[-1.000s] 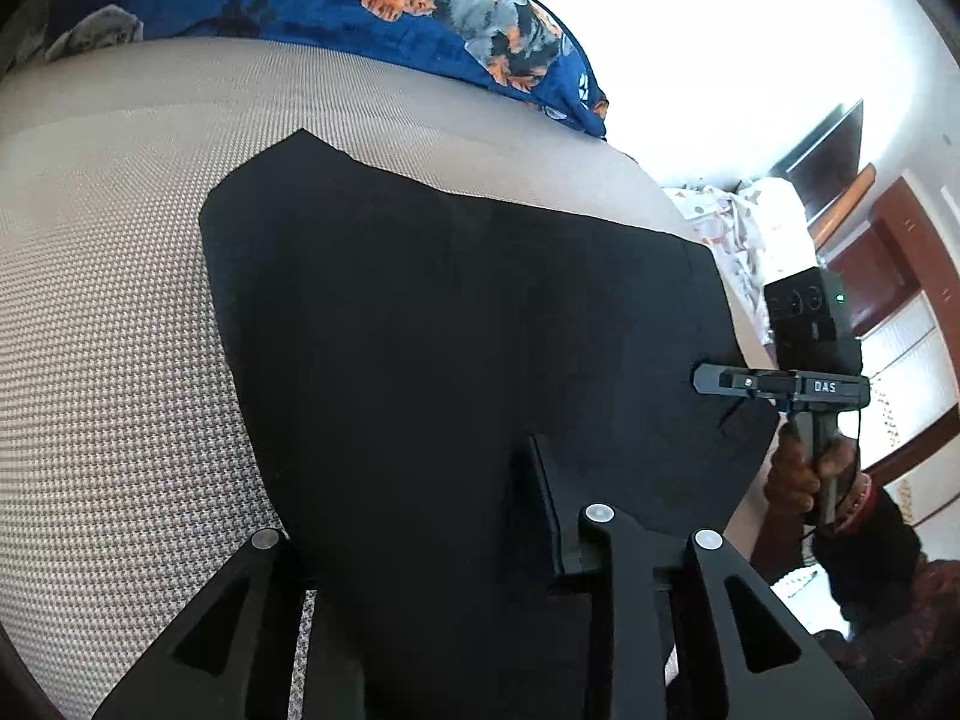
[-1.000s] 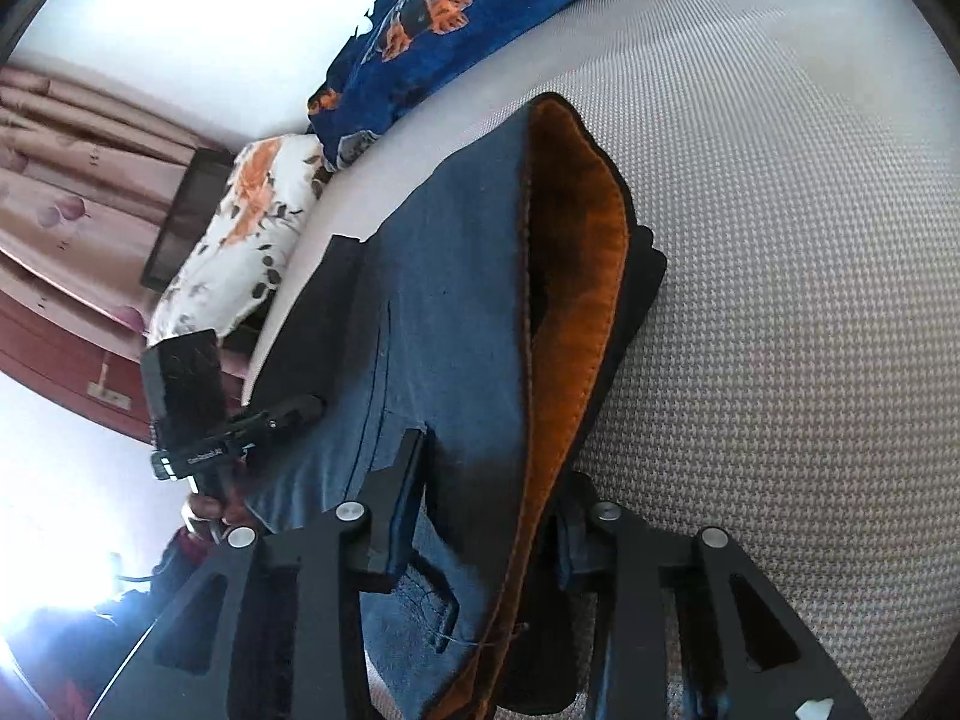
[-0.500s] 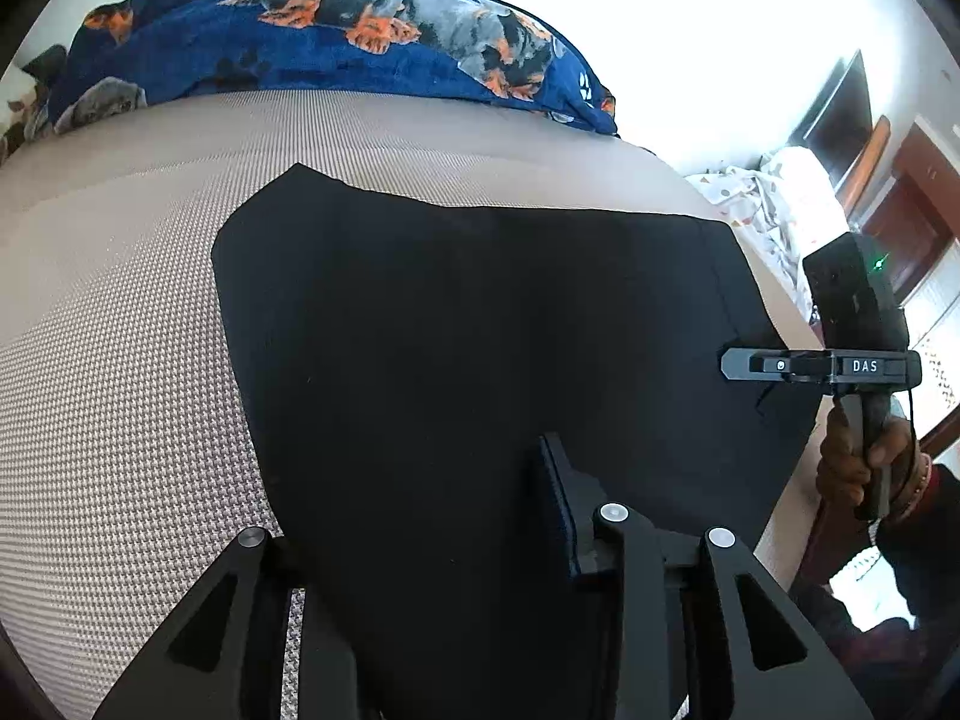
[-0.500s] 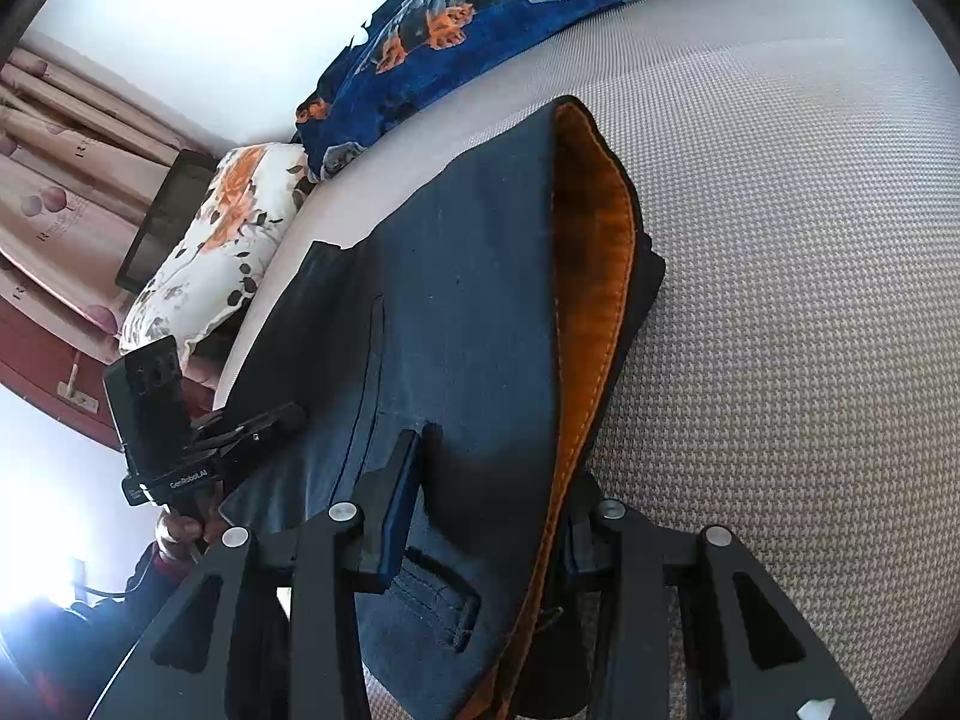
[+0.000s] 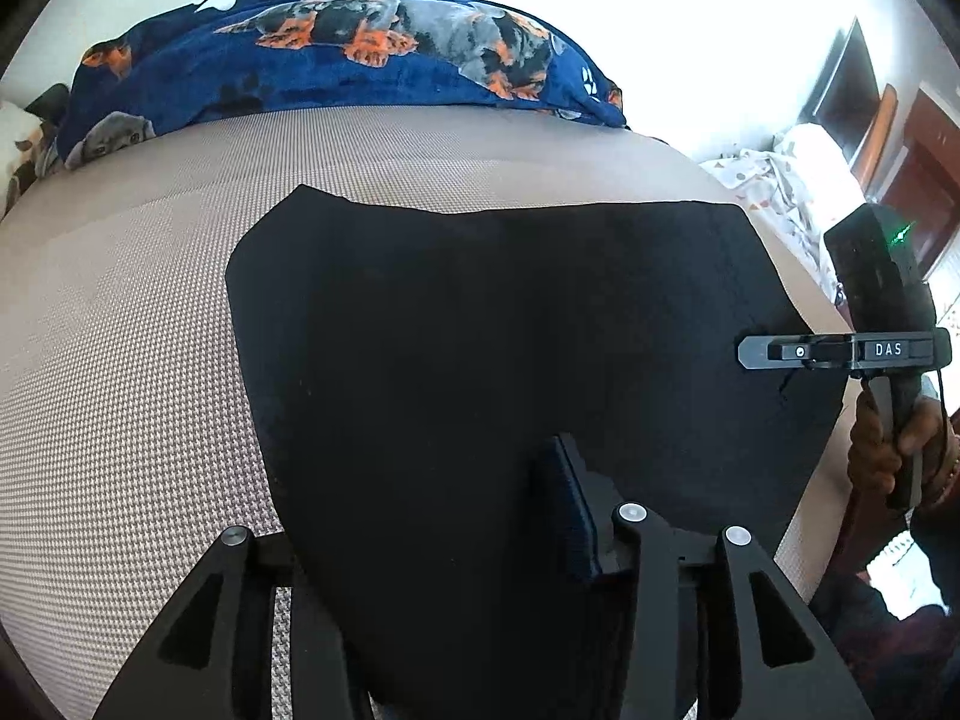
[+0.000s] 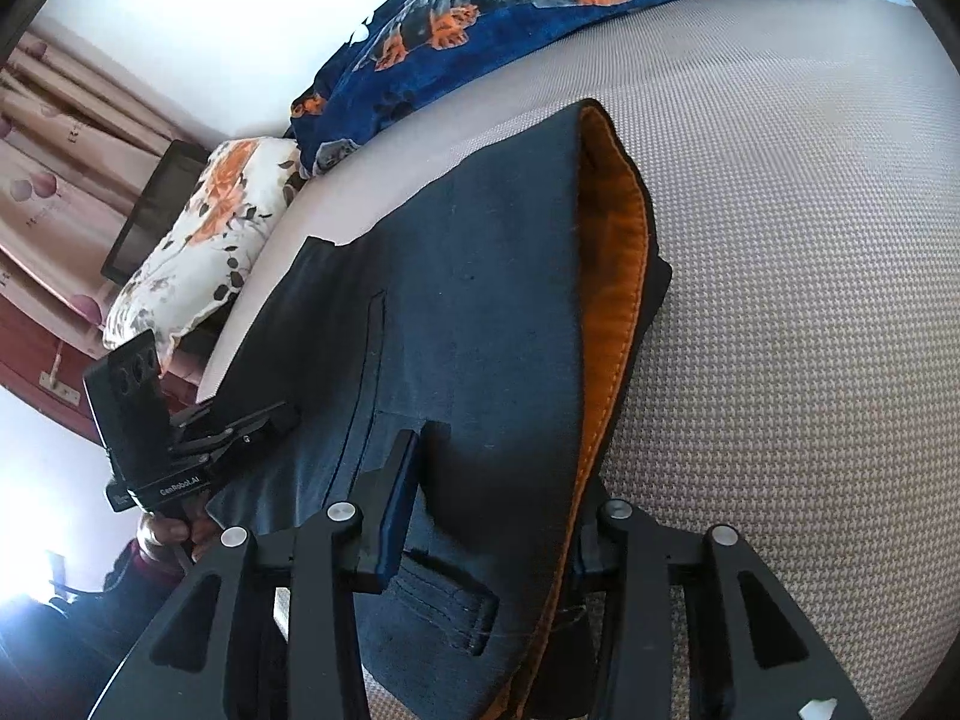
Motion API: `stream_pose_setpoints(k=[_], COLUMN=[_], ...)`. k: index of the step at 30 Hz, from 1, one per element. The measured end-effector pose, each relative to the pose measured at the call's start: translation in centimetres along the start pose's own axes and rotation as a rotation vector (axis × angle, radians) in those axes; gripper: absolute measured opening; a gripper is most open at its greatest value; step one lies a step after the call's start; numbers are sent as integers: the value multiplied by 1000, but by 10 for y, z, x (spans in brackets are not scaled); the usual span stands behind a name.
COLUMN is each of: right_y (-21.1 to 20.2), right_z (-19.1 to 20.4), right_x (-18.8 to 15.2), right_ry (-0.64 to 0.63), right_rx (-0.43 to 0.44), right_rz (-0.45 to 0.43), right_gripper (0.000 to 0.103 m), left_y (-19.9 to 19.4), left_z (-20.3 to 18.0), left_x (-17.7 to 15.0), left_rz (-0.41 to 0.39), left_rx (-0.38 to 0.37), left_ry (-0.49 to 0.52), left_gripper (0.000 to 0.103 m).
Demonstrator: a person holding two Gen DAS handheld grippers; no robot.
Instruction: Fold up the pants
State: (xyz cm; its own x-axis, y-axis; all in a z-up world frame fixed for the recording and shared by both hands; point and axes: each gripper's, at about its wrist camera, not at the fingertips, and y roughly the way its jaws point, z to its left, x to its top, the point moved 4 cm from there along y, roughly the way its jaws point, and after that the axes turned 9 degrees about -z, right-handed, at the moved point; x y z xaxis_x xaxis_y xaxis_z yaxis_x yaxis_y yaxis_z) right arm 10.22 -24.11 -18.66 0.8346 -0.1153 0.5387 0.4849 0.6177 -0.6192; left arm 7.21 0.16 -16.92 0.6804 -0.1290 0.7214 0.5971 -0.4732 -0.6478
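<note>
1. Beige houndstooth-weave bed cover (image 5: 138, 360) spreads beneath everything, with a blue fleece blanket printed with dogs (image 5: 360, 60) bunched along its far edge.
2. Seen from your right wrist camera, a white pillow with orange flowers (image 6: 204, 240) lies at the far left, past the bed's edge, in front of pink curtains (image 6: 36, 138).
3. Your left gripper (image 6: 252, 429) sits at the left border of the dark navy pants with orange waistband lining (image 6: 480, 330); its fingers lie close together at the cloth edge, but I cannot tell whether they pinch it.
4. Those pants lie flat across the middle of the bed cover, folded lengthwise, the orange lining showing along their right edge.
5. Your right gripper (image 6: 486, 516) has its jaws apart and straddles the near end of the pants: the left finger (image 6: 393, 504) rests on top of the fabric and the right one is hidden beneath the orange edge.
6. From the left wrist camera, the pants look solid black, and your right gripper reaches in from the right side over their border.
</note>
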Motion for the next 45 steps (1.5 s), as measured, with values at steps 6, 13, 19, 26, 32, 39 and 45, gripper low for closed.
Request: stream_pose_setpoints(k=[6,13,19,26,32,39,45], right_y=[0,-1,-3,-7,-6,-1,4], right_z=[-1,-3,-6,-7,-4,-8,-7], right_x=[0,-1,1,1,1,0,5], right_ry=[3,23,48,85,89,90,104], right_rx=[5,18,37,82,101,88,107], right_rz=[-1,-4,-3,-9,6,49,55], right_gripper=[37,37,34,29,28,38,40], left_y=[-1,-6,-7,-12,-12,-8,-4], left_z=[-1,-6,-6,-3,2,7,11], left_x=[2,3,5,12,15,12,8], left_rz=[3,-3,-3,2,18,56,65], left_rx=[4,8,4,9,-8,-24,-35], left_ry=[16,45,49,54,25,-6,-28], left_gripper=[46,41,30,26,24,26,32])
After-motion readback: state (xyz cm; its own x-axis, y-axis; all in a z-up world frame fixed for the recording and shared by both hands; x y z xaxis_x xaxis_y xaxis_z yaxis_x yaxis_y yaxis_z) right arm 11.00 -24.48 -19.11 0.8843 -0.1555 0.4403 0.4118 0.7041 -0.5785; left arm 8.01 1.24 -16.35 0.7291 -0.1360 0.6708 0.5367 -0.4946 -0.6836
